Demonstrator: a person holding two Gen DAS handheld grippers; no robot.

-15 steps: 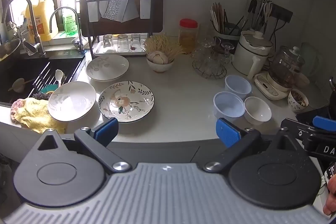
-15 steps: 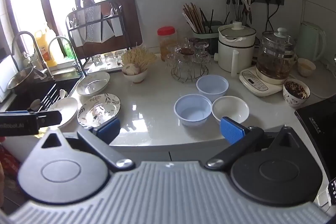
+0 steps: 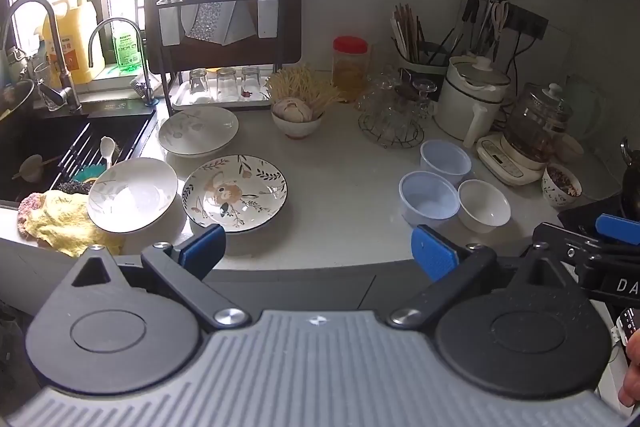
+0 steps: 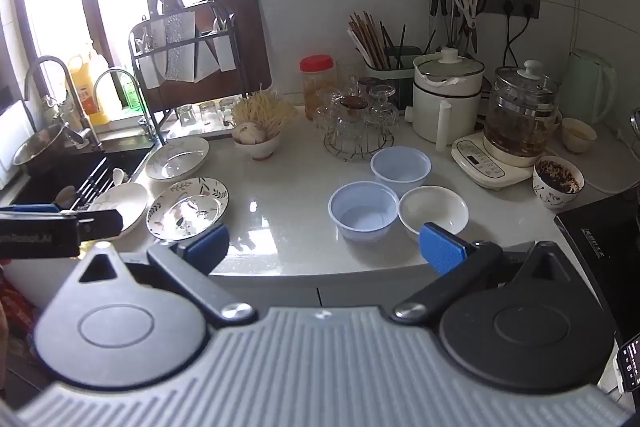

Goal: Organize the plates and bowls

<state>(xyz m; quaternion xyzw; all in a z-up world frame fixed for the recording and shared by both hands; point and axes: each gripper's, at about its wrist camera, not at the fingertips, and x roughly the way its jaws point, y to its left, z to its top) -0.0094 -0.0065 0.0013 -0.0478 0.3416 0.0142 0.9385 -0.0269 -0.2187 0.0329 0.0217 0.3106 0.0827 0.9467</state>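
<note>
Plates [image 3: 235,192] – three, bowls [image 3: 429,199] – three, both tongs [image 3: 316,253] [image 4: 325,245] wide, holding nothing

The bench [image 4: 280,211] looks like pale polished stone, glossy enough to mirror the window light. The flowered plate [image 3: 235,192] and the white bowl [image 4: 433,212] are glazed ceramic, smooth and shiny. Both blue bowls [image 4: 363,209] look like matt, slightly translucent plastic. The yellow cloth [image 3: 64,223] is nubbly and soft. The faucet [image 3: 36,39] is dull brushed metal. The upturned glasses [image 4: 354,115] are clear glass on a thin wire rack [image 4: 356,143]. The left tongs [image 3: 318,249] carry blue rubbery pads [image 3: 434,253] on matt black plastic.
</note>
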